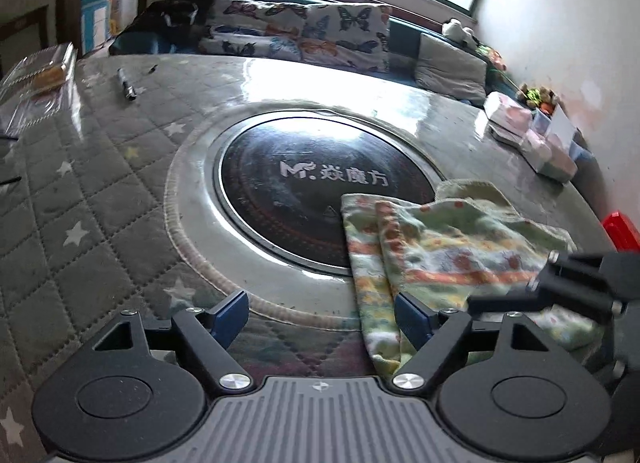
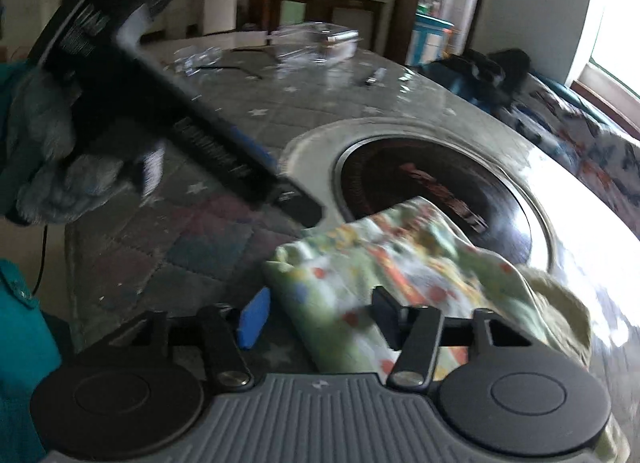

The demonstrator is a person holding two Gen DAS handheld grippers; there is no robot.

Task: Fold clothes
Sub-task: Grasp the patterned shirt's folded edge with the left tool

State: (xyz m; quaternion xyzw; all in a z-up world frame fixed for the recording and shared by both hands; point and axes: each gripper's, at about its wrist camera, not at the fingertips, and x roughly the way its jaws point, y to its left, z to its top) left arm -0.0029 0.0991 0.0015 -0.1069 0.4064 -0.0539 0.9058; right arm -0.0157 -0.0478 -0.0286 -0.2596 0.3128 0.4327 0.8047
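A small patterned garment (image 1: 448,247), green with orange and yellow prints, lies folded over on the quilted table, partly over the round black cooktop (image 1: 312,191). My left gripper (image 1: 320,321) is open and empty just above the table; the garment's near edge lies at its right finger. My right gripper shows at the right edge of this view (image 1: 568,283), over the cloth. In the right wrist view the garment (image 2: 400,263) lies between and under my open right gripper (image 2: 320,319), with its right finger over the cloth. The left gripper's body (image 2: 192,119) crosses the upper left.
The table carries a grey star-quilted cover (image 1: 80,191). A clear plastic box (image 1: 40,79) and a small dark tube (image 1: 127,85) sit at the far left. Pastel boxes (image 1: 532,135) stand at the far right. A butterfly-print sofa (image 1: 304,35) runs behind the table.
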